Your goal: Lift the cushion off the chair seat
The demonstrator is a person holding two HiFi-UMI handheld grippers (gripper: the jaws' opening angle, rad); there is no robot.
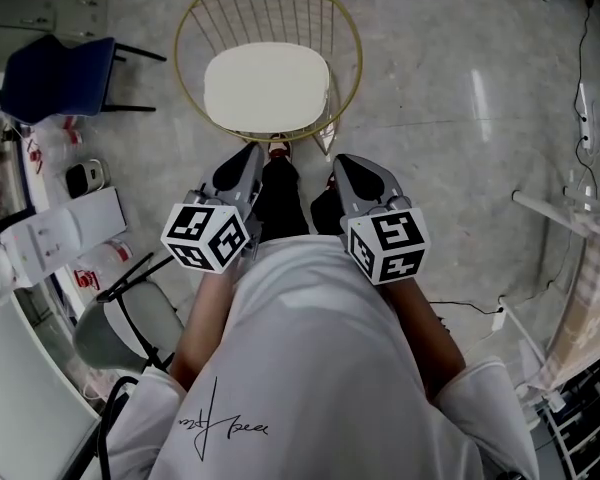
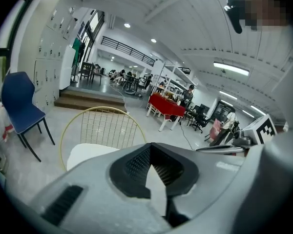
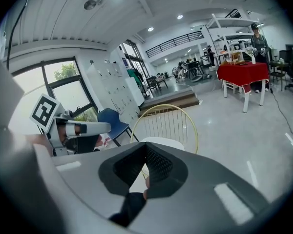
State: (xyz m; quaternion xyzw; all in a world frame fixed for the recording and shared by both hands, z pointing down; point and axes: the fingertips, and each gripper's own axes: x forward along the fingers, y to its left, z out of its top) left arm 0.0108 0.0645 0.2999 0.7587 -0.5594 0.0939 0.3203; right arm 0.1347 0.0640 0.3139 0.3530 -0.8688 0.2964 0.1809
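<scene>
One cream cushion [image 1: 267,90] lies flat on the seat of one gold wire chair [image 1: 280,8], covering that seat, straight ahead of the person on the pale floor [image 1: 450,88]. Two grippers are in play: the left gripper [image 1: 250,153] and the right gripper [image 1: 342,163] hang side by side just short of the chair's near edge, both aimed at it and tipped a little downward, neither touching the cushion. There are two marker cubes, one on the left [image 1: 205,236] and one on the right [image 1: 385,243]. In the left gripper view the jaws are pressed together with nothing between them, and the right gripper view shows the same, tips closed and empty. One blue chair [image 1: 55,76] stands off to the left, well apart from the wire chair. One red-covered bench [image 3: 244,71] sits far back in the hall.
</scene>
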